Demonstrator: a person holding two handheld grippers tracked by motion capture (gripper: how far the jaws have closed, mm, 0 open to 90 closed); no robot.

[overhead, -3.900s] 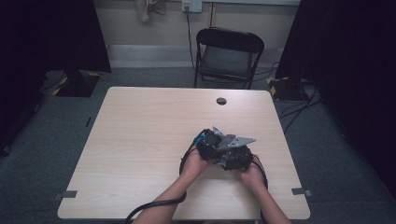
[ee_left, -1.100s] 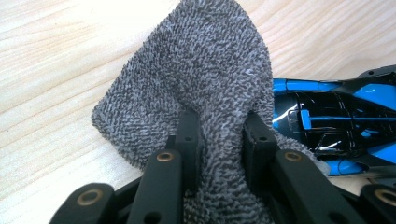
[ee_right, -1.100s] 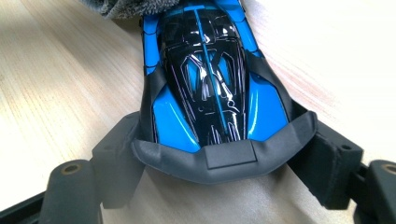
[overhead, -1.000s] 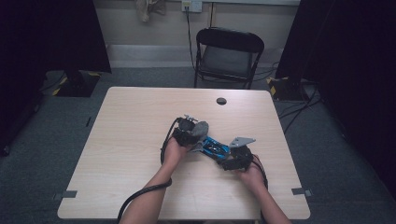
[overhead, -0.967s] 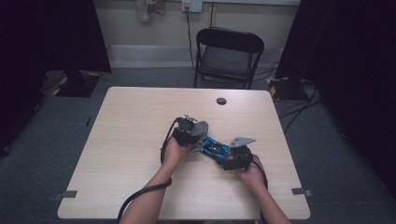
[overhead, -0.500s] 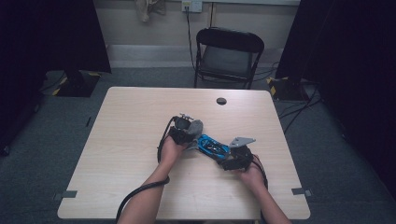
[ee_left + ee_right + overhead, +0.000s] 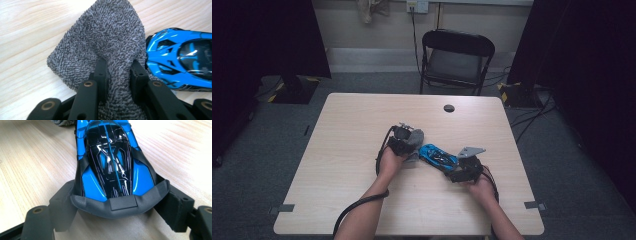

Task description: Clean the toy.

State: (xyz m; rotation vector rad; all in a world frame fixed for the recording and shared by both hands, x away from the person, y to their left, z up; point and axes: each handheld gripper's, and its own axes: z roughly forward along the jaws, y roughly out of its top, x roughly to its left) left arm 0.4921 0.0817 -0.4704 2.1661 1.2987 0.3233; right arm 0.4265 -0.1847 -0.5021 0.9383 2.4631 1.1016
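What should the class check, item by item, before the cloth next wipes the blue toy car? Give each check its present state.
1. Left gripper shut on the grey cloth: ok, the cloth is bunched between its jaws.
2. Right gripper holds the toy car: ok, its jaws sit against both sides of the car's rear end.
3. Cloth meets the car: ok, in the left gripper view its edge lies against the car's end.
4. Car rests on the table: cannot tell whether its wheels touch.
5. Room around the work: ok, the one other thing on the table, a dark round spot, lies near the far edge.
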